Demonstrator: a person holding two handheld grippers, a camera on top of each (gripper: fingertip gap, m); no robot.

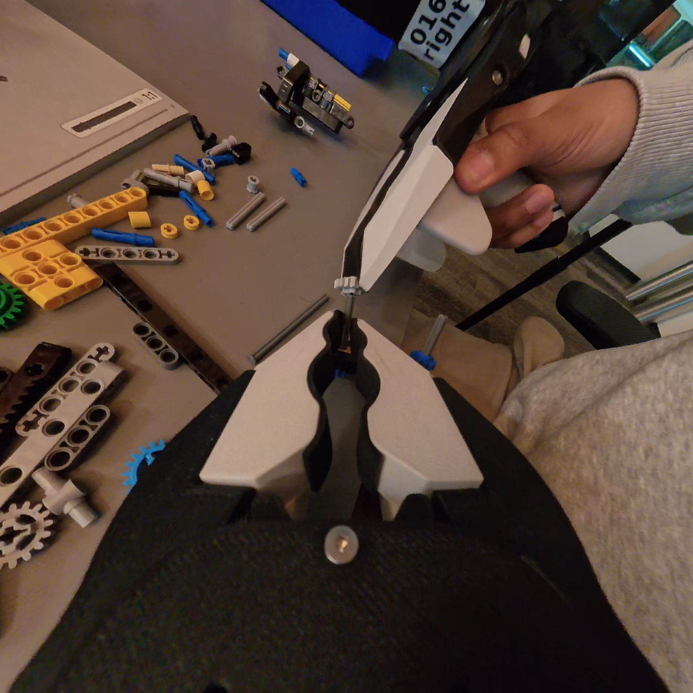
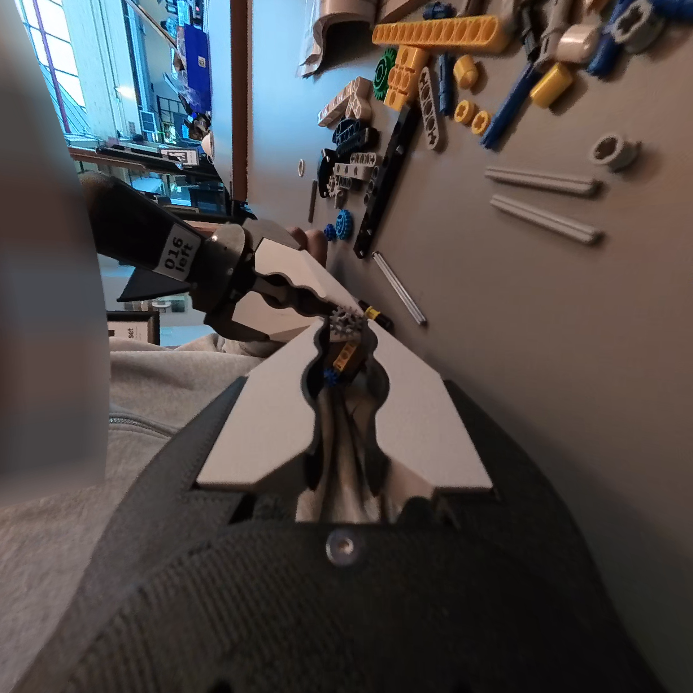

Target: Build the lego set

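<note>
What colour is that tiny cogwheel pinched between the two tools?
Light grey. The small gear shows best in the left wrist view.

The matt grey tabletop (image 1: 232, 292) looks smooth. The yellow plastic beam with round holes (image 1: 80, 213) is glossy, and the small light grey plastic gear (image 1: 347, 287) is duller. The left claw (image 1: 345, 326) has smooth matt white plastic fingers (image 1: 277, 405) on a rough black textured body. The grey knitted cloth sleeve (image 1: 660, 150) is ribbed.

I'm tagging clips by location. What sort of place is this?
Probably an office or lab workspace: a grey table strewn with loose building pieces, a black office chair on carpet, and large windows.
</note>
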